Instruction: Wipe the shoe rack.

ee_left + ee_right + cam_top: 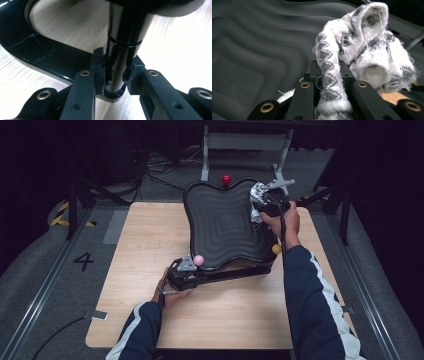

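Though rippled, tray (220, 222) glossy black

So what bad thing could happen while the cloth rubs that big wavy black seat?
1. The big wavy black seat looks tipped up on the light wooden table, steadied by the left gripper shut on its shiny black post. If that grip slips, the seat might swing or drop.
2. The right gripper pinches one end of the white-and-grey patterned cloth. Its loose, frayed bulk could snag or pull free.
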Action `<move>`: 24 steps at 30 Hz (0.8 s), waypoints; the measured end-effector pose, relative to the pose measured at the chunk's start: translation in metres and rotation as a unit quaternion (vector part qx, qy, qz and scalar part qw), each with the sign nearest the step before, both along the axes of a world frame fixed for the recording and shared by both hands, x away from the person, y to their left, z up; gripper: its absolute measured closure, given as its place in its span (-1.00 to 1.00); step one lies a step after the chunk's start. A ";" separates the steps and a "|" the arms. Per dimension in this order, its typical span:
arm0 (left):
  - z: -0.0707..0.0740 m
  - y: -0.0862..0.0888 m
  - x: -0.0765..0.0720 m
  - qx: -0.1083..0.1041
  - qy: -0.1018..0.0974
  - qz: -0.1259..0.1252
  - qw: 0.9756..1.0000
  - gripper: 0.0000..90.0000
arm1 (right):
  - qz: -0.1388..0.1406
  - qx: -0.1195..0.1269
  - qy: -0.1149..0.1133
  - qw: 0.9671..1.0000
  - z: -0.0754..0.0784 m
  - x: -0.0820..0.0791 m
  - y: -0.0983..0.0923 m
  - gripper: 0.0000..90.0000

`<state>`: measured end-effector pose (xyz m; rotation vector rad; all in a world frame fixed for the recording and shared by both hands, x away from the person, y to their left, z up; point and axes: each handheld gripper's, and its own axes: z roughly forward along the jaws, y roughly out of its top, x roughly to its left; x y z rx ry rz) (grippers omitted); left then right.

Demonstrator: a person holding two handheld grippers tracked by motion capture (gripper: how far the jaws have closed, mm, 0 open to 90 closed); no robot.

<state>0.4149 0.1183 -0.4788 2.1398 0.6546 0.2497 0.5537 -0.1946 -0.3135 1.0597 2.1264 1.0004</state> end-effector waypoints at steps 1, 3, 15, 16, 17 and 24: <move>0.000 0.000 0.000 0.000 0.000 0.000 1.000 0.63 | 0.004 0.000 0.001 1.000 0.000 0.000 0.000 0.76; 0.000 0.000 0.000 0.000 0.001 -0.002 1.000 0.63 | 0.010 -0.007 0.000 1.000 0.001 -0.001 0.005 0.76; 0.000 0.000 0.000 0.002 0.002 -0.004 1.000 0.63 | 0.148 -0.038 0.005 0.988 -0.003 -0.028 0.103 0.74; 0.000 0.000 0.000 0.001 0.003 -0.003 1.000 0.63 | 0.159 -0.043 0.002 0.986 -0.004 -0.030 0.112 0.74; 0.000 0.000 0.000 0.001 0.003 -0.003 1.000 0.63 | 0.167 -0.047 0.000 0.985 -0.004 -0.032 0.121 0.74; 0.000 0.000 0.000 0.003 0.001 -0.003 1.000 0.63 | 0.212 -0.050 0.002 0.976 -0.009 -0.042 0.158 0.73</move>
